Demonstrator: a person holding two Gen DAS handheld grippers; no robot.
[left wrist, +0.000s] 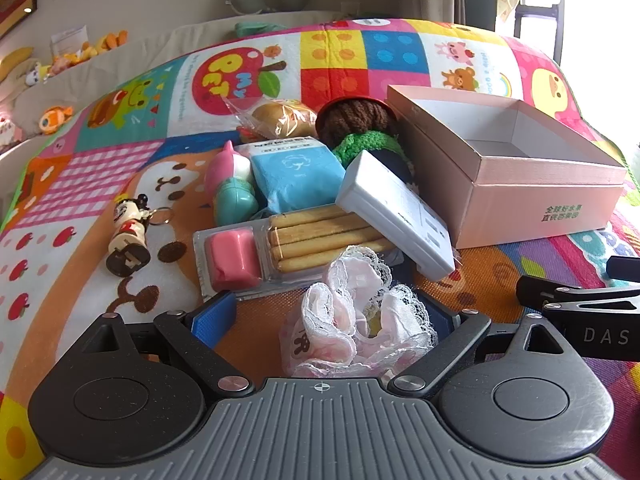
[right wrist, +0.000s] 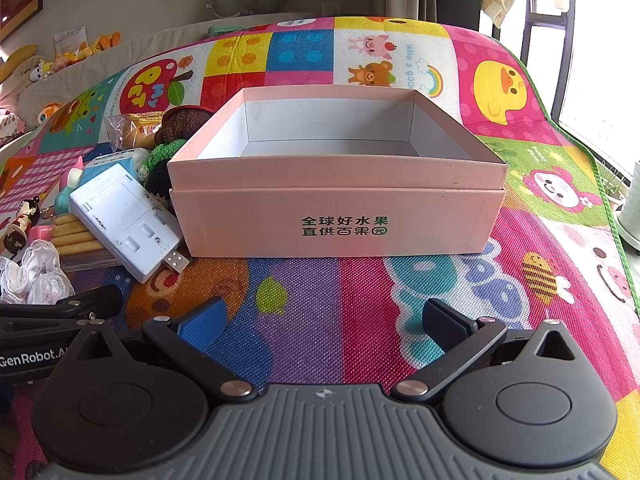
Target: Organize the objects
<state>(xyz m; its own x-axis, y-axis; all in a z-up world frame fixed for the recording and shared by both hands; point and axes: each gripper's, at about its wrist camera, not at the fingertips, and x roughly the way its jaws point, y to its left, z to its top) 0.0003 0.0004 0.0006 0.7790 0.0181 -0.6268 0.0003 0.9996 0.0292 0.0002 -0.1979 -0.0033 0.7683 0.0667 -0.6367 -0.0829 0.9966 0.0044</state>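
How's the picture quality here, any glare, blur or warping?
Left wrist view: window at top right blown out white; mat edges bend from fisheye. Right wrist view: pink box sharp, print readable; glare along the right-edge window.

You see the open pink box upright on the mat, with toys and snacks heaped just left of it.

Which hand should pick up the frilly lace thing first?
Left. The lace cloth already sits between the open left gripper fingers. The right gripper is open over bare mat, facing the pink box.
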